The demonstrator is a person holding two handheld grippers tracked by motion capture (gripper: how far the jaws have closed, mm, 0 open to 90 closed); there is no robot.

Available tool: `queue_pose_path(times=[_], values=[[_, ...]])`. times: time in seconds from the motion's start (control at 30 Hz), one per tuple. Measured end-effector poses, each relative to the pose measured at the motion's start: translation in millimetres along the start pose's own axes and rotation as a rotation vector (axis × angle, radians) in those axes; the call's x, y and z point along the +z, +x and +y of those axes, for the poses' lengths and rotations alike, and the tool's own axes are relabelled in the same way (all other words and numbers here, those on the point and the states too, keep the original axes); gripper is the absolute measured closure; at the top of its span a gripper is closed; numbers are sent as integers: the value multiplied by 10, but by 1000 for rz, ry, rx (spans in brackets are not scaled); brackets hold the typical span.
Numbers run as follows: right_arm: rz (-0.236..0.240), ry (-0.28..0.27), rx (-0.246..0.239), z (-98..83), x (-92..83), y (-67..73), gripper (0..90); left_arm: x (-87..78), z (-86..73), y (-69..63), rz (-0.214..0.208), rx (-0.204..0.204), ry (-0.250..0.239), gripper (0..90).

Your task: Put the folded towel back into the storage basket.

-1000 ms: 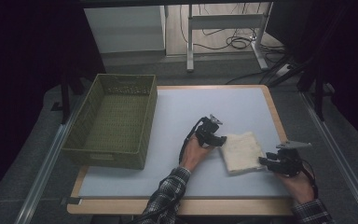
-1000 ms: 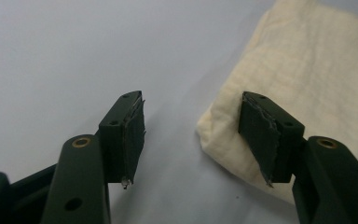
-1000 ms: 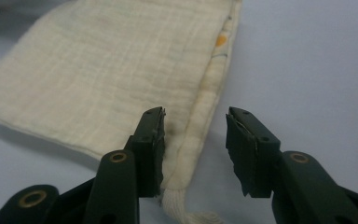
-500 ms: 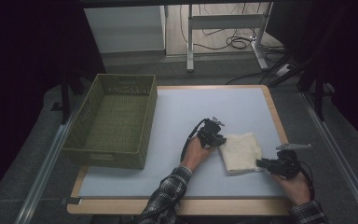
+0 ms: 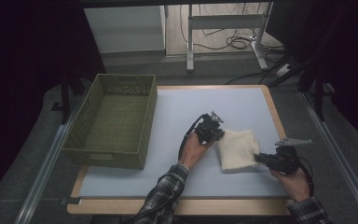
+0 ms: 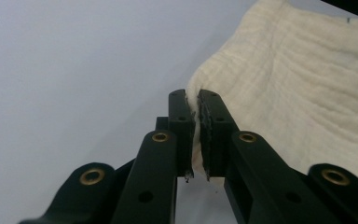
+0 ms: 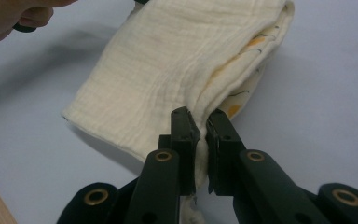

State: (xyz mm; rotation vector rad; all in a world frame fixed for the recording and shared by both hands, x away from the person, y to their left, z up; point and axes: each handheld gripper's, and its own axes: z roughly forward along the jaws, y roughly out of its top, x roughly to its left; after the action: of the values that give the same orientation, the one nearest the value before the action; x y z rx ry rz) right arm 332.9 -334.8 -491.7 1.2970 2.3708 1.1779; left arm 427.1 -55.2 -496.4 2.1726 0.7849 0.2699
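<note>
Two grippers clamped on one folded cream cloth [image 5: 237,149], lying on the bench [image 5: 177,116] right of the green basket [image 5: 114,121]. Left gripper [image 6: 196,100] pinched tight on its near-left corner, freshly closed. Right gripper [image 7: 199,116] nipped on the layered right edge, also freshly closed; orange print, perhaps a pattern, glimpsed inside from the right gripper view.

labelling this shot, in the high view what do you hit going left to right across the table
green basket → left tongs, shut on the cloth's left edge → folded cream cloth → right tongs, shut on its right corner
</note>
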Motion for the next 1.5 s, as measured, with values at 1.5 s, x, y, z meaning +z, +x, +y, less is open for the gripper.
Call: queue_pose_path(times=[1.5], values=[[126,-59,-183,1057,703,926,822,-1361,-47,864,293,30,-2,833]])
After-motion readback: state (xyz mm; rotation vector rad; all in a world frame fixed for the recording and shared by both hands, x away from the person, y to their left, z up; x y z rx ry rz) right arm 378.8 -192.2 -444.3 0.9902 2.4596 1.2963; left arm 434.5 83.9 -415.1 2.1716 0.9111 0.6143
